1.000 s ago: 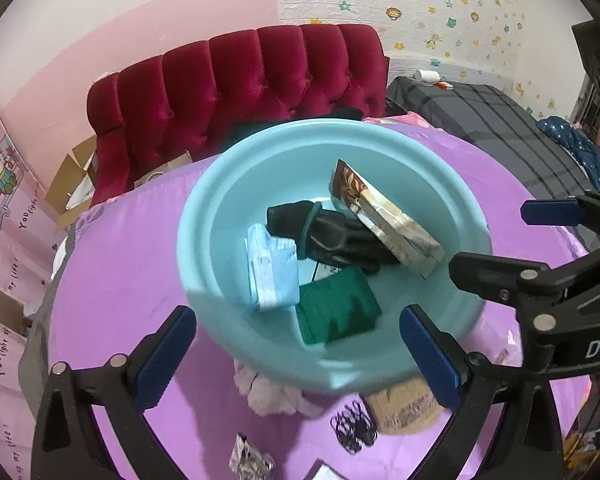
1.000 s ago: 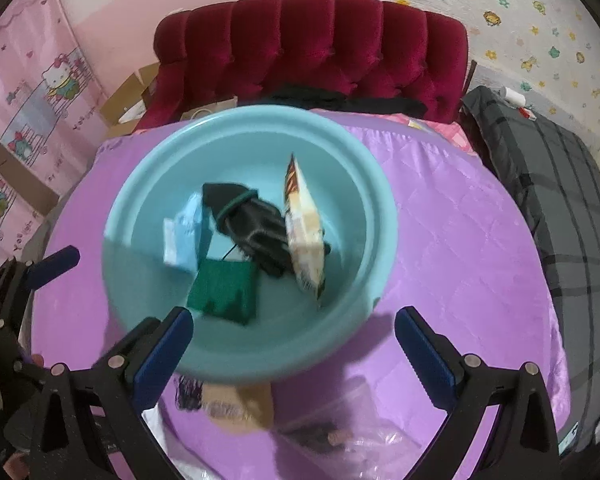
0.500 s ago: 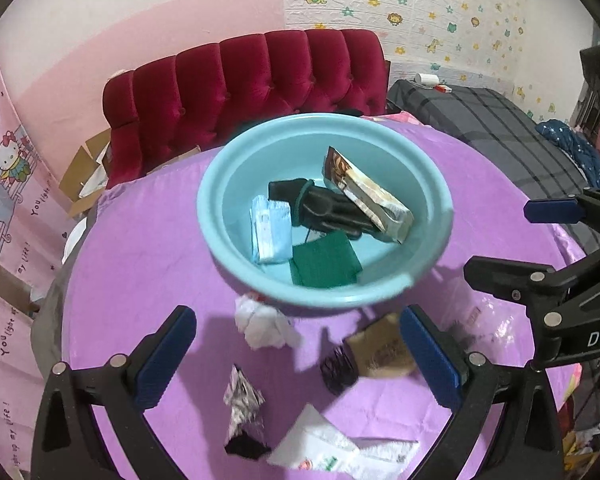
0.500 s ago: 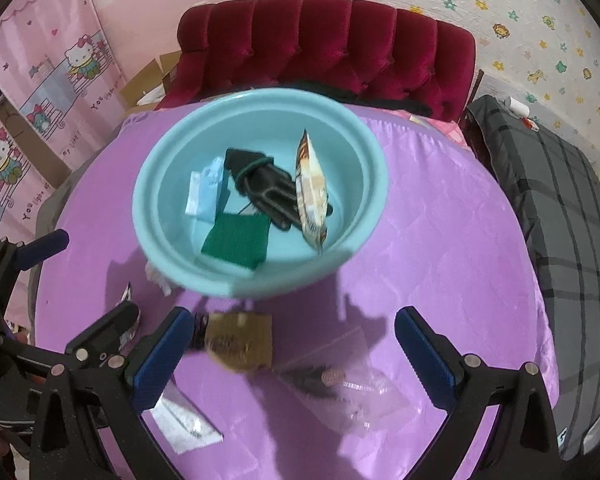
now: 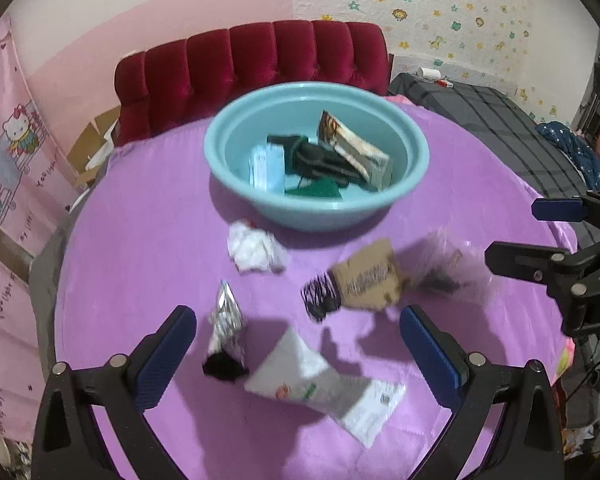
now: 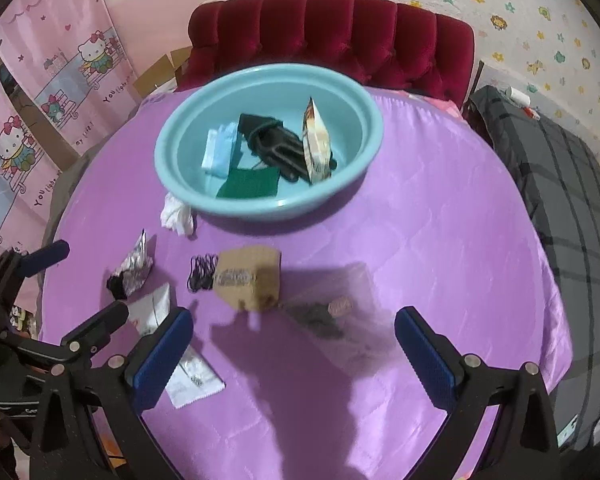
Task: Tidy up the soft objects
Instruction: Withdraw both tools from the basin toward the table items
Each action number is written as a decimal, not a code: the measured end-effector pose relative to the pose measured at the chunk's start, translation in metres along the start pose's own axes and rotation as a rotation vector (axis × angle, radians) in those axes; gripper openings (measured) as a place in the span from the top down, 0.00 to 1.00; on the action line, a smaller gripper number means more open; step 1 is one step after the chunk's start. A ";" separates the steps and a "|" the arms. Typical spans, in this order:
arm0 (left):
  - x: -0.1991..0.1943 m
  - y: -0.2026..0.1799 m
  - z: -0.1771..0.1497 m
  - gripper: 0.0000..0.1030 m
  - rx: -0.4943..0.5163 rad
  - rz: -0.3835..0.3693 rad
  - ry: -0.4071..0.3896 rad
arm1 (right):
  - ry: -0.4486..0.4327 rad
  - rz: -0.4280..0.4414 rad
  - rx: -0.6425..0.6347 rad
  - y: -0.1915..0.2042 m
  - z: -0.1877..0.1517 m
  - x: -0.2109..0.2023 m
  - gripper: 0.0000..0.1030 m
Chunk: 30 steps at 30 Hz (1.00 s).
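Soft objects lie in two groups on the round table (image 6: pixel 440 240) with its purple cloth: some already gathered in the light blue basin (image 6: pixel 364 152) near the far edge, the rest loose between the basin and the near edge.

Going left to right across the loose ones: a crumpled foil wrapper (image 5: pixel 225 322) with a black end lies near the left edge; a white crumpled tissue (image 5: pixel 254 249) sits just beside the basin's near wall; a flat white packet (image 5: pixel 320 380) lies close to the near edge; a bundle of black hair ties (image 5: pixel 318 298) touches a brown cardboard tag (image 5: pixel 370 278); and a clear plastic bag (image 6: pixel 332 312) with something dark inside lies to the right of the tag.

Inside the basin, left to right, are a pale blue folded mask (image 6: pixel 220 150), a green cloth (image 6: pixel 248 184), a black glove (image 6: pixel 276 148) and a snack packet (image 6: pixel 316 144) leaning on its edge against the glove. The basin likely serves as the collecting place, which would explain why these sit heaped together.

The left gripper (image 5: pixel 298 350) hovers above the near edge over the white packet, tongs spread and holding nothing. The right gripper (image 6: pixel 294 354) hangs over the near edge too, tongs spread and empty, with the clear bag just ahead of it.

Nothing blocks the way to the loose pieces, though the hair ties and tag overlap, so picking one may drag the other. A red tufted sofa (image 6: pixel 332 36) stands behind the table.
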<state>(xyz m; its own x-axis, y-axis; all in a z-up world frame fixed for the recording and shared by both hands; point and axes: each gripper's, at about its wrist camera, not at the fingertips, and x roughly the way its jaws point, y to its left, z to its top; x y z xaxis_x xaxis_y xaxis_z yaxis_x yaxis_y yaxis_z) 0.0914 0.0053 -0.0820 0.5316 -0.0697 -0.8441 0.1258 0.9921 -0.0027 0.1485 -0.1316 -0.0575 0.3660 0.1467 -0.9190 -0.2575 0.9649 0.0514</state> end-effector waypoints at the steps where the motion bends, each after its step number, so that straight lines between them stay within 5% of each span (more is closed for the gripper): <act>1: 0.001 0.000 -0.007 0.00 -0.009 0.003 0.007 | 0.005 0.001 0.004 -0.001 -0.005 0.002 0.00; 16: 0.026 -0.007 -0.063 0.00 -0.071 0.013 0.099 | 0.058 0.001 0.006 -0.014 -0.053 0.030 0.00; 30: 0.055 -0.018 -0.071 0.00 -0.142 0.001 0.156 | 0.098 0.002 -0.019 -0.026 -0.057 0.045 0.00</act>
<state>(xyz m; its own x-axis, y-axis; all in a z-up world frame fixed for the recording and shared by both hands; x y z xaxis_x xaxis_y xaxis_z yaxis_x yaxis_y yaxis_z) 0.0590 -0.0091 -0.1662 0.3941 -0.0630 -0.9169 0.0003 0.9977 -0.0684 0.1209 -0.1623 -0.1219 0.2763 0.1255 -0.9528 -0.2756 0.9601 0.0465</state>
